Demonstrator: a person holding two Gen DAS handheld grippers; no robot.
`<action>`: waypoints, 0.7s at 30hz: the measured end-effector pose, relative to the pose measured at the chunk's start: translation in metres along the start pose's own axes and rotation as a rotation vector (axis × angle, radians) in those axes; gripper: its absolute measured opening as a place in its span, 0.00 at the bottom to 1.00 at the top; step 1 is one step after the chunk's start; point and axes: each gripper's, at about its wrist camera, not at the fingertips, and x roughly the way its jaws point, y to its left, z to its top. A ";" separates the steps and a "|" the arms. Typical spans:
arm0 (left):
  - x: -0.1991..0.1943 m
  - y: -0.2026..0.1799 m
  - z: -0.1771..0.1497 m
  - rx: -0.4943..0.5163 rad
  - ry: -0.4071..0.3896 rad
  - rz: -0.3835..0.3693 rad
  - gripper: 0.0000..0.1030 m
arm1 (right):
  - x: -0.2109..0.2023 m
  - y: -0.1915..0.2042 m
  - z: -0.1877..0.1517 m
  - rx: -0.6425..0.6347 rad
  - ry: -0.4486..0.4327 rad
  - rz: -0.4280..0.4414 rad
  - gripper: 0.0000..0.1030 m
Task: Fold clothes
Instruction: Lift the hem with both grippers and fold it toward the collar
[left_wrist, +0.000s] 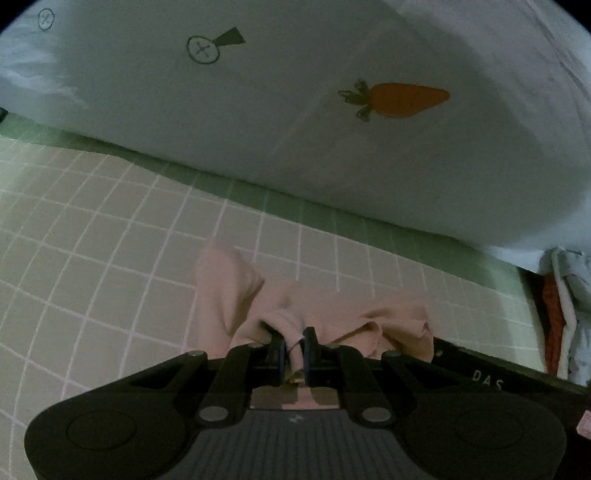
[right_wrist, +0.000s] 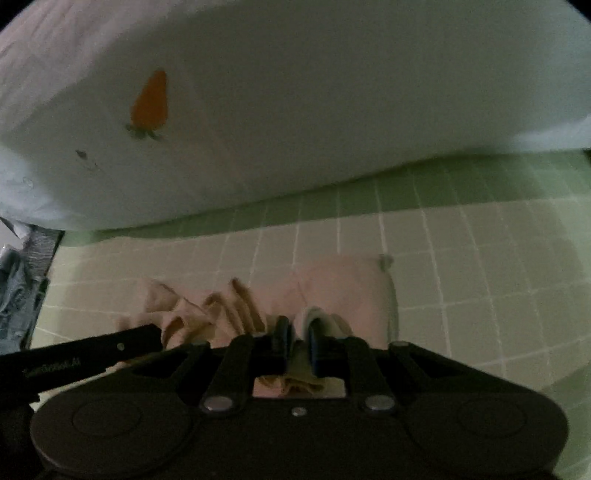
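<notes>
pink garment (left_wrist: 229, 295) pinched between fingers (left_wrist: 309, 350)

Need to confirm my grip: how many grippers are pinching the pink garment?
2: left gripper is shut on the crumpled pink fabric garment; right gripper on another bunch.

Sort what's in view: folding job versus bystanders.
In the job: pink garment, left gripper, right gripper, both shut on it.
Lying about: white carrot-print bedding, green checked sheet, clothes pile.
</notes>
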 end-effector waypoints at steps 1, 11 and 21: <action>0.000 0.000 0.000 0.011 0.000 0.001 0.10 | 0.000 0.001 -0.001 -0.009 -0.003 -0.002 0.13; -0.036 0.008 0.040 -0.026 -0.137 -0.057 0.42 | -0.024 -0.002 0.049 0.007 -0.141 -0.050 0.40; -0.020 0.042 -0.008 -0.094 0.075 -0.011 0.64 | -0.029 -0.032 0.014 0.142 -0.025 -0.059 0.73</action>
